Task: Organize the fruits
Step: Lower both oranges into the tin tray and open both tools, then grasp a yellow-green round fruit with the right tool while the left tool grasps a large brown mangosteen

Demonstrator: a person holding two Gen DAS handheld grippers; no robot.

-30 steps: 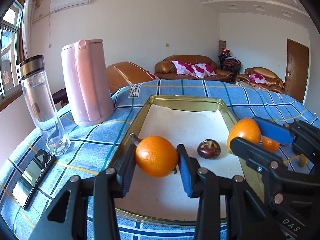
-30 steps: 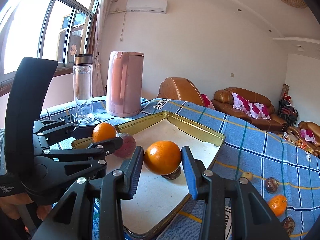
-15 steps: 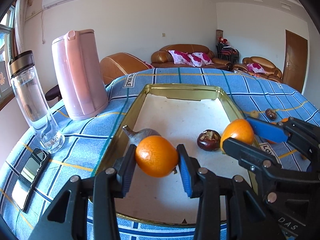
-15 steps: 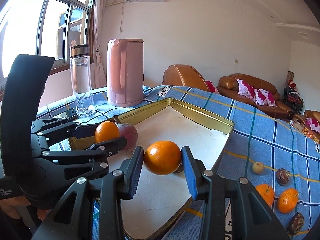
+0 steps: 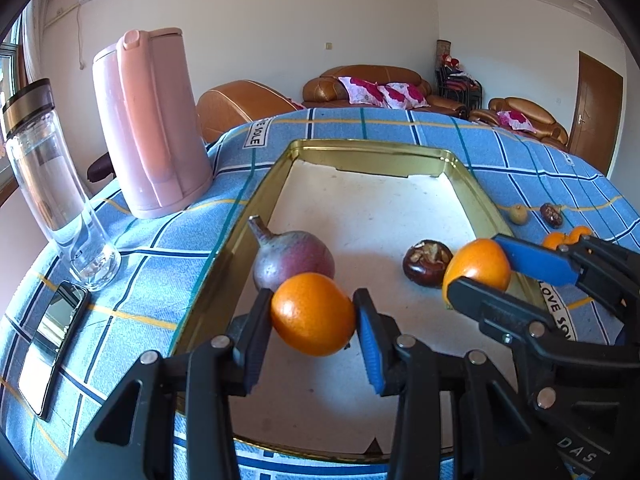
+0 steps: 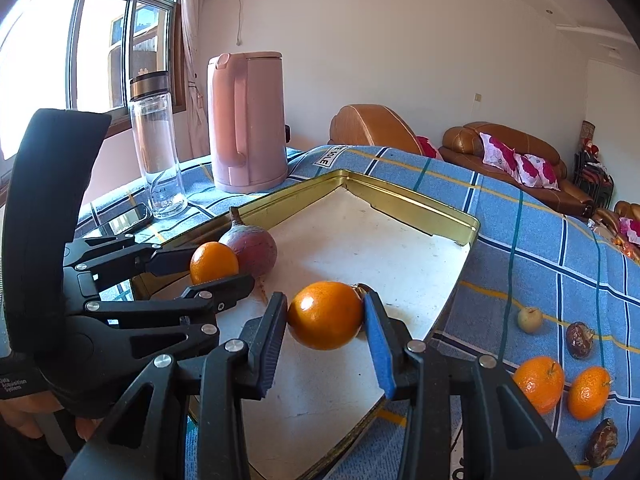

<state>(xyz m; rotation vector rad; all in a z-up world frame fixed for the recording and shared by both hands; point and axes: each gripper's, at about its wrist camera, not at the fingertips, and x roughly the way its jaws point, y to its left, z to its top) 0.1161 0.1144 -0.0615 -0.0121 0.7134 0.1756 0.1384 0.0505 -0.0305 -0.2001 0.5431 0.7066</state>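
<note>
both grippers hold fruit above the gold-rimmed tray [image 5: 256, 204] that sits on the blue checked table [image 6: 540, 248]. the left gripper [image 5: 314, 322] has its jaws closed partway onto an orange [image 5: 313, 314], gripped at its two sides, hanging over the near left part of the tray just in front of a reddish-purple fruit [image 5: 294, 258] already lying inside. the right gripper [image 6: 325, 320] has its jaws pinched the same way on a second orange [image 6: 325, 315], over the tray's near right part, close to a dark brown fruit [image 5: 427, 257] resting on the white floor of the tray. so two fruits look placed, and two oranges seem about to be set down. more remains outside on the table, to the right of the tray: two small oranges [image 6: 538, 383], a pale little fruit [image 6: 530, 320] and two dark brown ones [image 6: 580, 340]. as i judge it, the sorting is less than half done.
</note>
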